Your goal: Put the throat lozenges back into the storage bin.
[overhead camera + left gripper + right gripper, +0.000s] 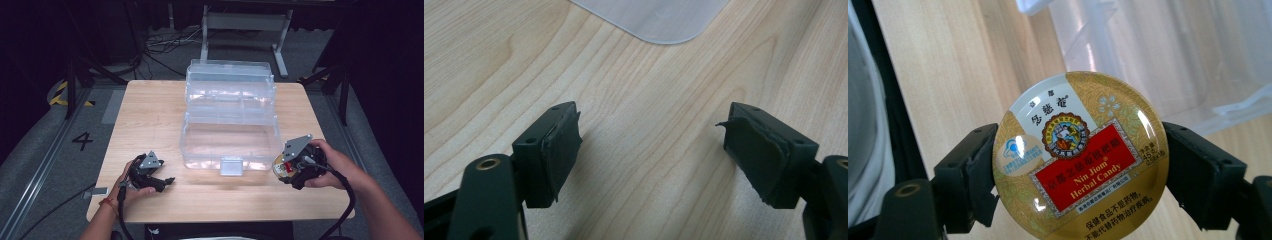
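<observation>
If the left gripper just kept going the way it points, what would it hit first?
Probably the clear plastic box: the open left gripper has bare table ahead, then the box's rounded corner. It looks angled downward, so it might touch the table first.

Left hand-held gripper (651,137) open over wood table (499,65); clear box corner (659,17) ahead.
</observation>
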`<control>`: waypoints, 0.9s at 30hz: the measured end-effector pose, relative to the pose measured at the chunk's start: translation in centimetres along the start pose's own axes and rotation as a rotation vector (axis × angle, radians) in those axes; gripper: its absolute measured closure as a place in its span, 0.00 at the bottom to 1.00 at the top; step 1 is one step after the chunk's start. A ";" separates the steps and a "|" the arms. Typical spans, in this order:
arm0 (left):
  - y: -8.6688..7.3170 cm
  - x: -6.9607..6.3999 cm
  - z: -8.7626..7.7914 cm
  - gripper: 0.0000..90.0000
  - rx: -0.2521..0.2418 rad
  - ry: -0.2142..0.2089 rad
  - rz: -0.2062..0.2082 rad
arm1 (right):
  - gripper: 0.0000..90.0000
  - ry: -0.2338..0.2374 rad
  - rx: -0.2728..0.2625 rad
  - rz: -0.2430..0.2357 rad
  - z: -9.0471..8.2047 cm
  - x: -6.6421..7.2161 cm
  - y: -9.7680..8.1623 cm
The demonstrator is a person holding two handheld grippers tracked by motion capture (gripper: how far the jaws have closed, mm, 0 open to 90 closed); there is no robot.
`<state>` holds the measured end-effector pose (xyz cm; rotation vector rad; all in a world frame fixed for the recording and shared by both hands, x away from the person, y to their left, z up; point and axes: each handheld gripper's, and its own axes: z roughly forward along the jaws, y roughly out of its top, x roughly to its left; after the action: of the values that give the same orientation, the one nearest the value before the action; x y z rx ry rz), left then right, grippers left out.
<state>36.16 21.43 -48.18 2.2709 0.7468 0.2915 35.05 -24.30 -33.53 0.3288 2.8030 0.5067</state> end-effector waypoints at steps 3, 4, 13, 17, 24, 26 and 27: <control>0.0 0.0 0.0 0.25 -0.001 0.001 0.001 | 0.23 -0.005 0.003 -0.005 -0.2 -0.4 0.4; 0.0 0.0 0.0 0.25 0.000 0.001 -0.001 | 0.23 -0.004 0.001 -0.008 -0.3 -0.6 0.6; 0.0 0.0 0.0 0.25 0.000 0.001 -0.001 | 0.23 -0.003 0.019 -0.003 0.4 -2.5 2.3; 0.0 0.0 0.0 0.25 -0.001 0.003 -0.004 | 0.23 -0.010 0.032 -0.002 1.1 -3.5 3.2; 0.0 -0.1 0.0 0.25 -0.001 0.005 -0.005 | 0.23 -0.022 0.051 -0.011 2.1 -5.8 4.1; 0.0 -0.1 0.0 0.25 0.000 0.005 -0.006 | 0.23 -0.027 0.064 -0.037 2.9 -6.7 4.3; 0.0 -0.1 0.0 0.25 0.000 0.005 -0.006 | 0.23 -0.027 0.064 -0.037 2.9 -6.7 4.3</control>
<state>36.09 21.36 -48.18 2.2680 0.7560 0.2947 42.92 -21.28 -33.03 0.2935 2.7981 0.4023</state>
